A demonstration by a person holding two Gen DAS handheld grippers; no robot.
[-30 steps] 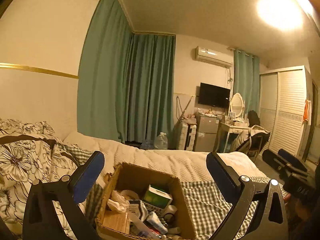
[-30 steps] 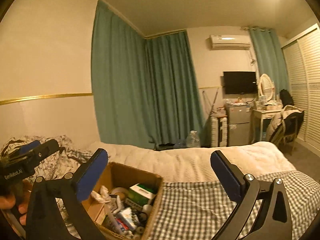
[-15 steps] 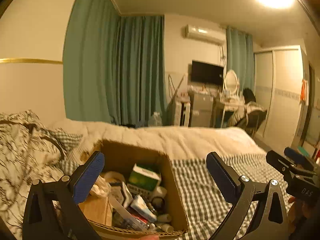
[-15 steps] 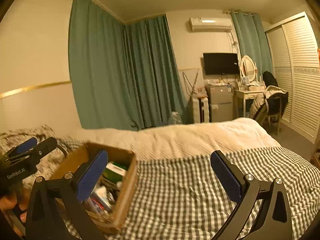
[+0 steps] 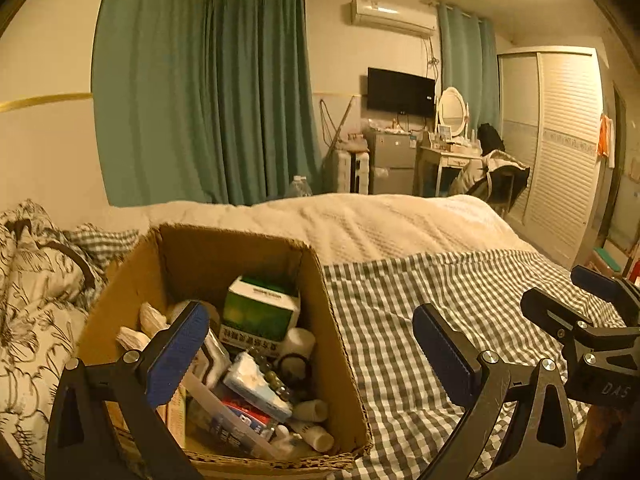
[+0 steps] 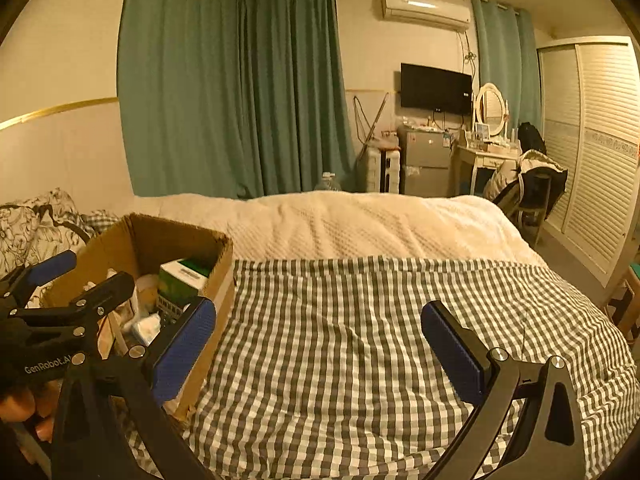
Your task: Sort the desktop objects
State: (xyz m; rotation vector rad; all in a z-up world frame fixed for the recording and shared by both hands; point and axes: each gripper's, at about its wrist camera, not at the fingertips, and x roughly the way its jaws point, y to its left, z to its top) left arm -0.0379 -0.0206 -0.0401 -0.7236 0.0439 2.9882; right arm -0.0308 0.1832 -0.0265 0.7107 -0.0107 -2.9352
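One brown cardboard box (image 5: 332, 320), open-topped, cluttered

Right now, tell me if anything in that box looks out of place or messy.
The box sits on the bed, not a desk, and its contents are jumbled: a green carton leans on small bottles and packets, all unsorted. Nothing has spilled. Both grippers are open and empty.

You're in a warmly lit bedroom: teal curtains (image 6: 236, 88) cover the far corner, with an air conditioner (image 6: 425, 7) above a wall-mounted TV (image 6: 436, 89). Below it stand a small fridge (image 6: 424, 166) and a dressing table with an oval mirror (image 6: 491, 109). Louvred wardrobe doors (image 6: 600, 144) line the right wall, and a bed with a cream blanket (image 6: 360, 224) fills the foreground.
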